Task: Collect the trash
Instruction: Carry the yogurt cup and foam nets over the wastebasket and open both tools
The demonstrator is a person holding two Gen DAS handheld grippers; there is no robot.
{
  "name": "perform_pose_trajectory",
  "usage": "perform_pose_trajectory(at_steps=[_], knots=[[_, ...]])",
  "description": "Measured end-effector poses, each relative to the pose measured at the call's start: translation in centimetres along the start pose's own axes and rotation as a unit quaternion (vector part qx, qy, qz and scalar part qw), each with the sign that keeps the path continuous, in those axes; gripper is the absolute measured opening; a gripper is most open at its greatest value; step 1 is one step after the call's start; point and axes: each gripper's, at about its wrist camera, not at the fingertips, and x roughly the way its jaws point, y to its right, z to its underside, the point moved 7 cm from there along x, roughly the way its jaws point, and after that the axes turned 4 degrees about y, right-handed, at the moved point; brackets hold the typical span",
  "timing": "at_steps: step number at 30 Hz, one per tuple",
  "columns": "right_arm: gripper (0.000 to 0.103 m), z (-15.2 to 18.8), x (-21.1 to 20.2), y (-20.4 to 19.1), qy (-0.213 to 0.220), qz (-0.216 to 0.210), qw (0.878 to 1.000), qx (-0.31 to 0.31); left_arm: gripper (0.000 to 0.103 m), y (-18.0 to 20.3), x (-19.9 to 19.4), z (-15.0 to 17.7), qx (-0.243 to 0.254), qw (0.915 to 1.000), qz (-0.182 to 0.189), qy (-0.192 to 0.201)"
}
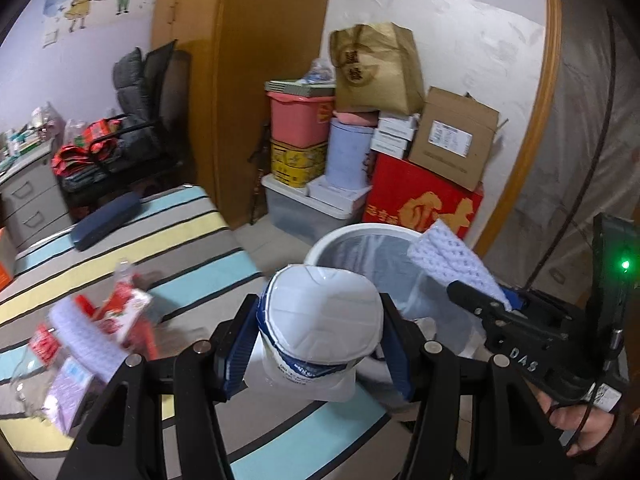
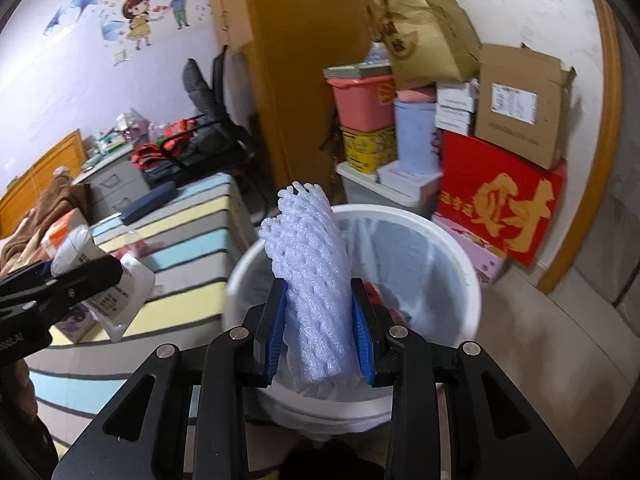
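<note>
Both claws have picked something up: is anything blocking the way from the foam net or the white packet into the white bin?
Nothing visible does. The foam net in the right claw hangs over the open white bin. The white packet in the left claw is just short of the rim, with only open air between.

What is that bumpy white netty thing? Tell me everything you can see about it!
The foam net sleeve is soft-looking, pale white-lilac foam woven into an open mesh of little holes, with a frilly, jagged top edge. It is folded or squashed flat and stands nearly upright, leaning slightly left. The right gripper pinches its lower part between two blue-padded fingers. It hangs over the white trash bin, touching only the fingers as far as can be seen.
</note>
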Motion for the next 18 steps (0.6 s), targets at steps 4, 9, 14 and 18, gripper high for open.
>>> perform_pose_trajectory(at_steps=[4, 9, 14, 18], knots=[[0.032, 0.4, 0.2, 1.4, -0.007, 0.016, 1.0, 0.001, 0.06, 1.7, 1.6, -0.1, 0.013, 0.9998, 0.01, -0.01], [0.033, 0.8, 0.8, 2.9, -0.023, 0.029, 0.999, 0.006, 0.06, 4.0, 3.4, -0.4, 0.041, 0.999, 0.014, -0.013], [0.033, 1.1, 1.7, 4.1, -0.037, 0.036, 0.999, 0.005, 0.06, 5.1, 5.3, 0.1, 0.043, 0.998, 0.029, -0.036], [0.034, 1.3, 2.3, 4.7, -0.049, 0.041, 0.998, 0.006, 0.06, 5.6, 6.6, 0.3, 0.042, 0.9974, 0.033, -0.049]])
